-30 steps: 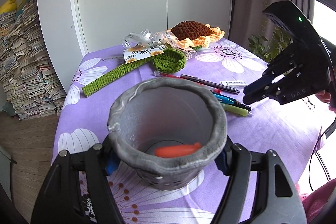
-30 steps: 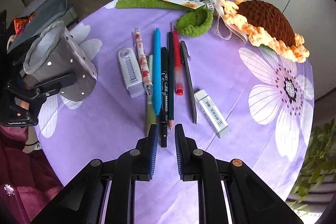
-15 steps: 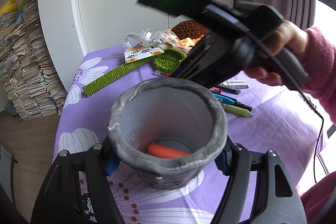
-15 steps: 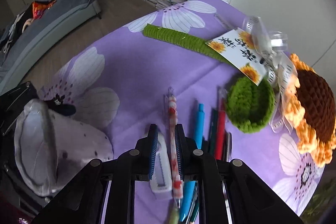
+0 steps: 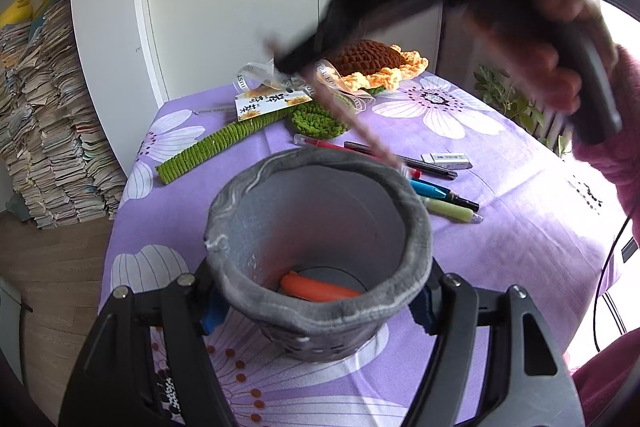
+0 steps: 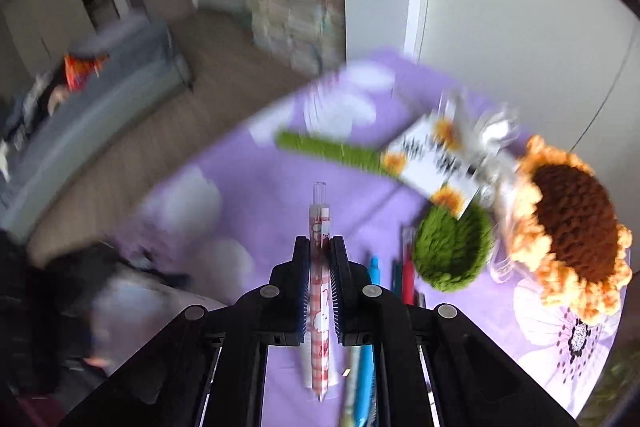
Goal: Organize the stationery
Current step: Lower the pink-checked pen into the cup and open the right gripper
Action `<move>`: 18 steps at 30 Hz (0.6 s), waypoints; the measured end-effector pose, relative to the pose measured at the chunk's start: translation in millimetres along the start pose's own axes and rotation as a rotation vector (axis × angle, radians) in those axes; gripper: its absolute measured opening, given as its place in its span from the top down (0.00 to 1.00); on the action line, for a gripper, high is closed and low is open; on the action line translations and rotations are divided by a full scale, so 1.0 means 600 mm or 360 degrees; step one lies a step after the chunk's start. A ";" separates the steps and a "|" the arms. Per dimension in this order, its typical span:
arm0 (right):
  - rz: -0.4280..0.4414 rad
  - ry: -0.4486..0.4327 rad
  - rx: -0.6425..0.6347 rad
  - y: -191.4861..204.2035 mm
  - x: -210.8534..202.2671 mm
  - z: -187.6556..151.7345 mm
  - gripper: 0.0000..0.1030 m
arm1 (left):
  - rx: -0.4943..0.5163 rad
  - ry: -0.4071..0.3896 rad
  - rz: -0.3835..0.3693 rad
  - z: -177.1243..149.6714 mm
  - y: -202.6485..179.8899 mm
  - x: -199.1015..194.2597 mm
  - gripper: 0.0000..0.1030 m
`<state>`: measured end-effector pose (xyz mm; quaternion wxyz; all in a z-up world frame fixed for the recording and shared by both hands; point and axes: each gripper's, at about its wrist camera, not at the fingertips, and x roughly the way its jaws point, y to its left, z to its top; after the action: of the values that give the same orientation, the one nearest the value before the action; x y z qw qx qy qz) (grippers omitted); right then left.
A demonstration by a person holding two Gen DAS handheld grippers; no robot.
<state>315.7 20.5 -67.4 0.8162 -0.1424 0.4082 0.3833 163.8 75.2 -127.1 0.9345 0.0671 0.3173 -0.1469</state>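
Right tongs (image 6: 319,287) were clamped on the red-and-white patterned pen (image 6: 319,291), held lengthwise between the pads, lifted off the tabletop (image 5: 520,235) and blurred above and behind the grey felt pen cup (image 5: 320,251). Left tongs (image 5: 320,311) gripped the cup by its sides, tilting its mouth toward the pen; an orange pen (image 5: 320,289) lay in the cup's bottom.

Step in hand, as I read it: carrying the pen to the cup. Next move calls for bringing the pen's lower end over the rim, then letting go.

Behind the cup on the right: red pen (image 5: 320,143), black marker (image 5: 400,157), blue pen (image 5: 430,187), green highlighter (image 5: 450,211), white eraser (image 5: 448,158) still to collect. Farther behind the cup, a crocheted sunflower (image 5: 372,61) with its green stem (image 5: 208,151). Nothing blocked the cup's mouth.
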 end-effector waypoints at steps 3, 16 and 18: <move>0.0049 -0.0230 0.0014 0.015 -0.086 -0.002 0.90 | -0.0005 0.0001 -0.0005 0.000 0.002 0.002 0.32; 0.0374 -0.0556 0.0055 0.086 -0.121 -0.008 0.90 | -0.0024 0.0014 -0.0006 0.002 0.004 0.003 0.32; 0.0402 -0.0531 0.0093 0.080 -0.105 -0.013 0.90 | -0.0026 0.0011 -0.0011 0.001 0.006 0.003 0.32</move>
<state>252.6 16.2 -19.5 0.8217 -0.0008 0.2930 0.4889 166.7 77.9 -127.5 0.9333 0.0590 0.3221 -0.1473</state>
